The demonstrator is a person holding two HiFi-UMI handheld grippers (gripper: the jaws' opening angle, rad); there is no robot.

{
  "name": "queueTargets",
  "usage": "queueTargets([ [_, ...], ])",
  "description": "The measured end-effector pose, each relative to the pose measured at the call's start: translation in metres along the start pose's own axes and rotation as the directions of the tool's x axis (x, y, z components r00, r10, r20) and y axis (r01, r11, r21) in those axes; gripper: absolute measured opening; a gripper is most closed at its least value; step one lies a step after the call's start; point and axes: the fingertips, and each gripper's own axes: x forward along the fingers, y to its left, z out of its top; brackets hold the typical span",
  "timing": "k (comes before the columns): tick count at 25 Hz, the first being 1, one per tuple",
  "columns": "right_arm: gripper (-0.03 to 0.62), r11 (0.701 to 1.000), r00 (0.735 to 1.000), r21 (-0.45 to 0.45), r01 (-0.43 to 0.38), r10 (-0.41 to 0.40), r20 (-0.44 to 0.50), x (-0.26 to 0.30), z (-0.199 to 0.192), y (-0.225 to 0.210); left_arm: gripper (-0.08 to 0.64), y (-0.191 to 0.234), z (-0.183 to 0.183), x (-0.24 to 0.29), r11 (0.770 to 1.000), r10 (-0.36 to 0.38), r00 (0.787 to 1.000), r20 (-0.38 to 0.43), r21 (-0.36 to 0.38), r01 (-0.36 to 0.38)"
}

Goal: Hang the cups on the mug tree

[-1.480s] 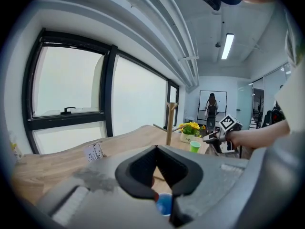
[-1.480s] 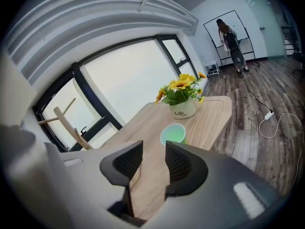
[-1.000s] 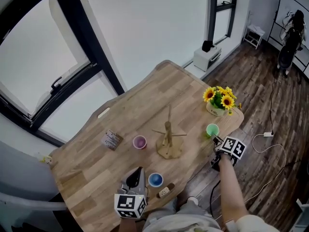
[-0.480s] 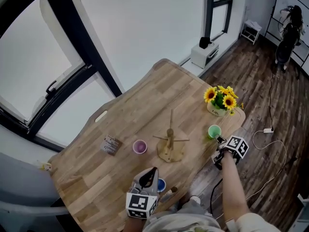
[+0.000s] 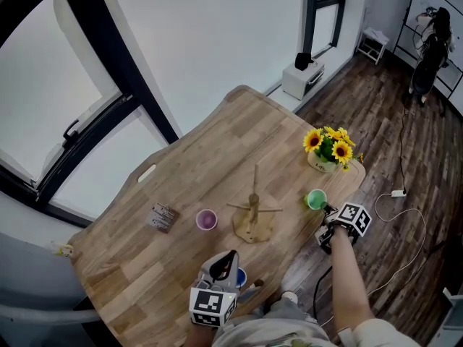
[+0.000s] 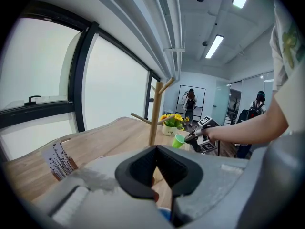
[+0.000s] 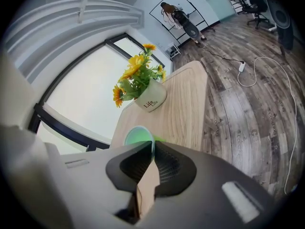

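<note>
The green cup (image 7: pixel 138 135) is being gripped at its near rim by the right tool (image 7: pixel 151 144). The jaws of this tool have just been closing and are now nearly together, with the cup wall pinched between the pads. The cup is being supported upright on the table (image 5: pixel 217 157), directly at the tool's tips and close to the table edge. The mug tree (image 5: pixel 252 212) is standing ahead of the right tool and to its left, well apart from the cup. Its post is upright, and its pegs are angling outward and upward, one of them toward this tool. The coming move is therefore being judged as a lift and a carry leftward, with the cup handle being lined up along that peg. The handle's position cannot be made out with certainty. The left tool (image 5: pixel 226 260) is being held with its jaws fully together and nothing gripped. The blue cup (image 5: pixel 239 277) is sitting just beside and below its tips, and the pink cup (image 5: pixel 206 220) is ahead of it. The tree is thus standing between the two tools, but only the right tool is carrying a cup.
</note>
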Motion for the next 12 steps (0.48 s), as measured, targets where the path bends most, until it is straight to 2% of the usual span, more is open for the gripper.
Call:
queueTargets([
  [12, 0.020, 0.998, 0.999, -0.049, -0.039, 0.039, -0.002, -0.009, 0.010, 0.020, 0.000, 0.006, -0.002, -0.007, 1.000, 0.010, 1.000, 0.003, -0.004, -0.010],
])
